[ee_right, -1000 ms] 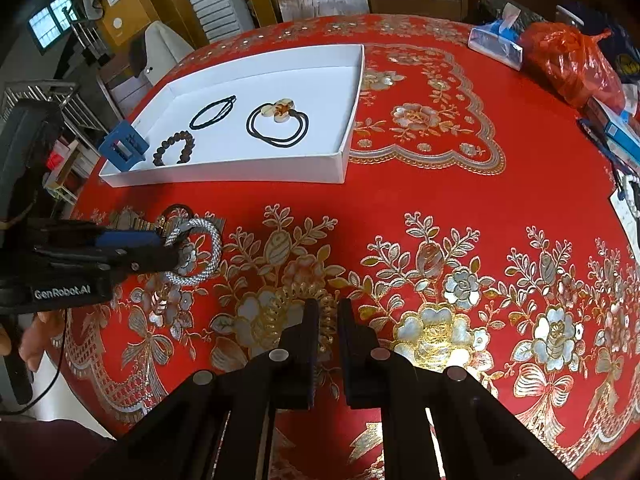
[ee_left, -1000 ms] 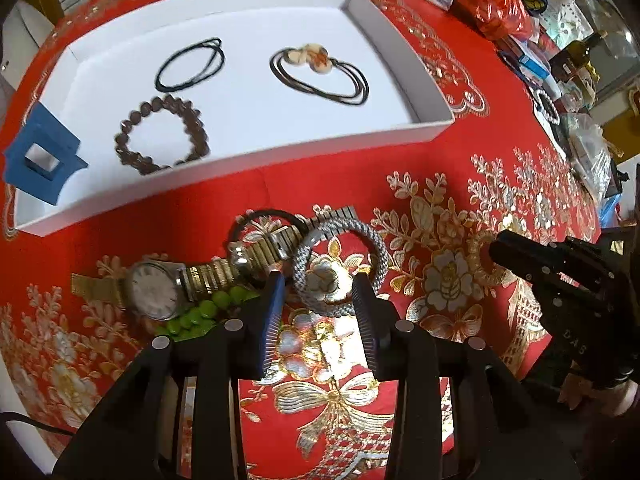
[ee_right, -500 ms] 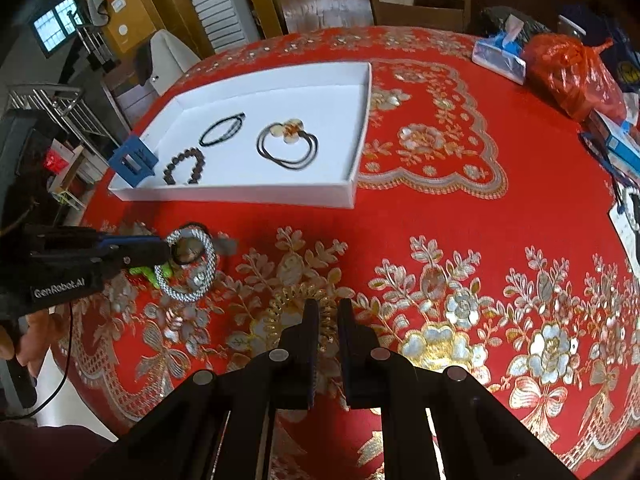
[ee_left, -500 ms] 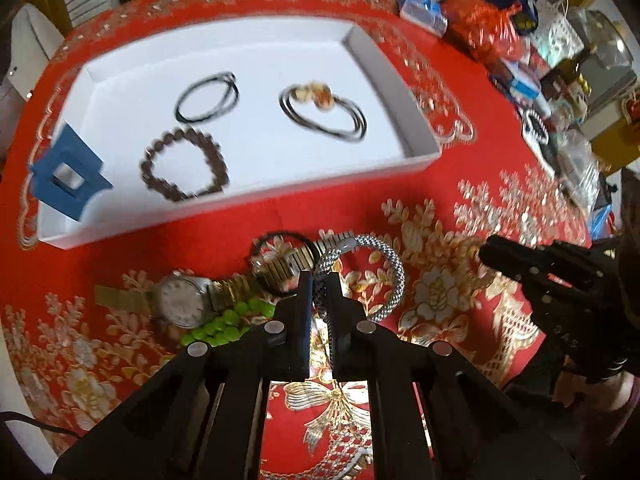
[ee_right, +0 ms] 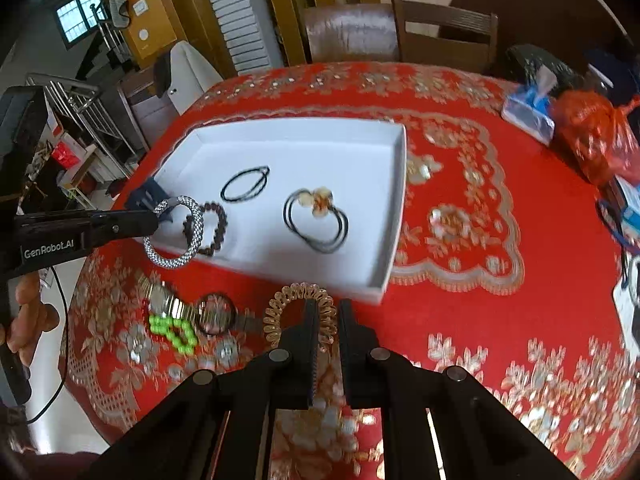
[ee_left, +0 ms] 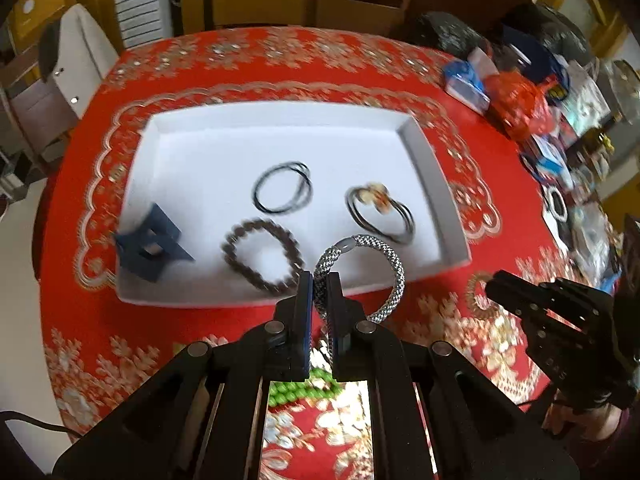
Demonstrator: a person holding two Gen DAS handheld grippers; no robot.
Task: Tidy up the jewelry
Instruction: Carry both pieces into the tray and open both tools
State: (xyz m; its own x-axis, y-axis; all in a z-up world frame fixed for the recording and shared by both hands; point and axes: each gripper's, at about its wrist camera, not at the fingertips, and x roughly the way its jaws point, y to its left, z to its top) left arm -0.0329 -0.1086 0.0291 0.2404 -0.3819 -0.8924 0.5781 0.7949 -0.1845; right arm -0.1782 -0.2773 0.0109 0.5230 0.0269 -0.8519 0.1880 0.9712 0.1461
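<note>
My left gripper (ee_left: 319,280) is shut on a silver braided bracelet (ee_left: 394,276) and holds it in the air over the near rim of the white tray (ee_left: 424,152); it also shows in the right wrist view (ee_right: 176,236). The tray holds a brown bead bracelet (ee_left: 260,256), black cords (ee_left: 282,192), a cord with a shell charm (ee_left: 378,212) and a blue clip (ee_left: 150,248). My right gripper (ee_right: 328,312) is nearly closed and empty, just above a gold coil bracelet (ee_right: 298,304) on the red cloth.
A gold watch (ee_right: 164,304), green beads (ee_right: 174,330) and a dark ring bracelet (ee_right: 214,314) lie on the cloth before the tray. Bags and boxes (ee_right: 592,132) crowd the table's right side. Chairs (ee_right: 400,28) stand behind.
My left gripper closed on the silver bracelet, lifted it off the cloth and carried it toward the tray. My right gripper moved forward to the gold coil bracelet.
</note>
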